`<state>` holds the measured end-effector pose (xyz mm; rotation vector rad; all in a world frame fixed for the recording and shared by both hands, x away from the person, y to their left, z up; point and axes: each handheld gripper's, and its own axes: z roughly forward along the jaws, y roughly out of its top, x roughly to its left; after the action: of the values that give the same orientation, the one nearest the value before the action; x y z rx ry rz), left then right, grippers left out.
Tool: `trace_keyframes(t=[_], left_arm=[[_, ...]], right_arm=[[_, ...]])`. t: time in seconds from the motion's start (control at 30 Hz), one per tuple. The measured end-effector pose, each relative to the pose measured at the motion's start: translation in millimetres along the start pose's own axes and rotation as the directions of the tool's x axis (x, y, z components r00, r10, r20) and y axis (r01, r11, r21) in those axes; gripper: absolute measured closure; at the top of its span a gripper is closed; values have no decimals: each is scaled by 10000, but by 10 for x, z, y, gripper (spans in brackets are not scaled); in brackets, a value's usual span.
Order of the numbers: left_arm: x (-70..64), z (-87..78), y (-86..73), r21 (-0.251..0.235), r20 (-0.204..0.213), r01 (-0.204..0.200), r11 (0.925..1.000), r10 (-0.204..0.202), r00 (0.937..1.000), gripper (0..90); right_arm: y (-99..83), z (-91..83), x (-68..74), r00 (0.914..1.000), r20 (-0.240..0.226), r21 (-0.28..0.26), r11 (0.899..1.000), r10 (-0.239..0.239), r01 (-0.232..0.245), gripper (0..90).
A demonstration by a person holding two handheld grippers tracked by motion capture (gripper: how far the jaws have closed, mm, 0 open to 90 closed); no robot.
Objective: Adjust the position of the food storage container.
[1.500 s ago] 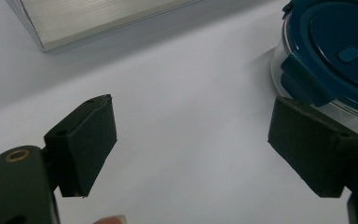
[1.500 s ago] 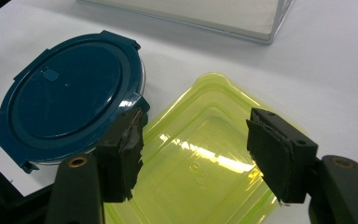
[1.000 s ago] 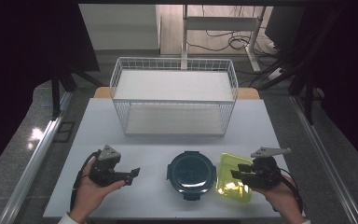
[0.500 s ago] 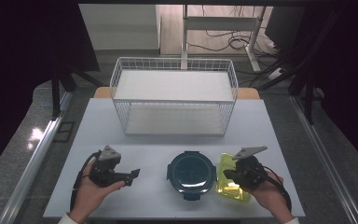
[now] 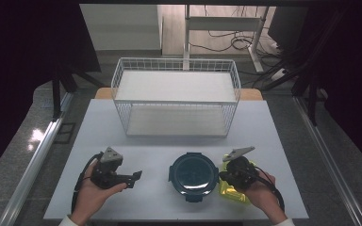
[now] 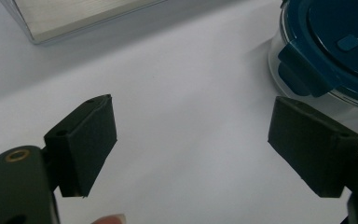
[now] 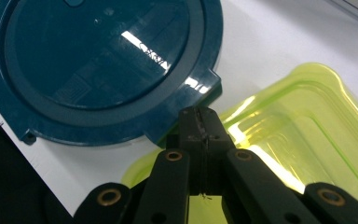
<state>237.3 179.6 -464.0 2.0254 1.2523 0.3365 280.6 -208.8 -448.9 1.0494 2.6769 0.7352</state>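
At the near edge of the white surface (image 5: pixel 136 188), the right gripper (image 7: pixel 199 122) has its jaws pressed together over the rim of a translucent yellow-green container (image 7: pixel 307 140); whether a thin lip of plastic is pinched between them cannot be told. The container lies at the front right, just beside a round glass dish with a dark blue clip-on lid (image 5: pixel 194 172), the two apparently touching. It looks light, stiff and slick, likely to slide rather than bend, so its raised rim seems the surest place to take hold. The dish is probably heavier and breakable; its lid tabs offer a grip. To the front left, the left gripper (image 6: pixel 191 140) hangs above bare surface with jaws spread wide, holding nothing, the dish near its right jaw. Farther back stands an empty white wire basket (image 5: pixel 122 77).
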Motion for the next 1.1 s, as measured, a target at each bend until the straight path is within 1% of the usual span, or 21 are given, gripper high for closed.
trace_keyframes(t=[0.03, 0.1, 0.2, 0.3, 0.4, 0.5, 0.57, 0.7, 0.87, 0.93, 1.03, 1.1], left_arm=[[4, 2, -2, 24, -15, -1, 10000, 1, 10000, 152], [10, 5, -5, 29, -3, 23, 10000, -23, 10000, 152], [14, 3, -7, 7, -24, 50, 10000, -50, 10000, 152], [15, 2, -9, 26, -36, 35, 10000, -35, 10000, 152], [15, 2, -8, 23, -35, 36, 10000, -36, 10000, 152], [13, 8, -9, 40, -35, 44, 10000, -44, 10000, 152], [12, 6, -9, 31, -37, 38, 10000, -38, 10000, 153], [9, 14, -9, 101, -37, 3, 9999, -3, 10000, 153], [2, 14, -8, 113, -40, -22, 9999, 23, 10000, 153], [6, 12, -9, 110, -42, -15, 9999, 16, 10000, 153], [14, 10, -12, 95, -65, 1, 10000, 0, 10000, 153], [15, 11, -13, 112, -65, 5, 9999, -4, 10000, 153]], right_arm=[[17, 6, 4, 9999, 130, -7, 10000, -9, 9, 889], [53, 5, 7, 9999, 130, 42, 9999, 92, -92, 890], [87, 9, 24, 9992, 309, 148, 9996, 251, -256, 890], [90, 32, 0, 9971, 472, 271, 9978, 596, -609, 890], [80, 37, -23, 9960, 333, 217, 9962, 832, -840, 890], [80, 52, -24, 9949, 434, 368, 9950, 912, -928, 890], [81, 53, -24, 9940, 418, 350, 9941, 1014, -1029, 891], [94, 39, -4, 9937, 472, 398, 9939, 1013, -1032, 891], [93, 40, -21, 9905, 352, 406, 9901, 1327, -1341, 891], [96, 54, -23, 9892, 455, 431, 9890, 1396, -1416, 891], [92, 77, -39, 9874, 435, 482, 9868, 1524, -1545, 891], [93, 86, -32, 9876, 510, 557, 9870, 1482, -1510, 891]])
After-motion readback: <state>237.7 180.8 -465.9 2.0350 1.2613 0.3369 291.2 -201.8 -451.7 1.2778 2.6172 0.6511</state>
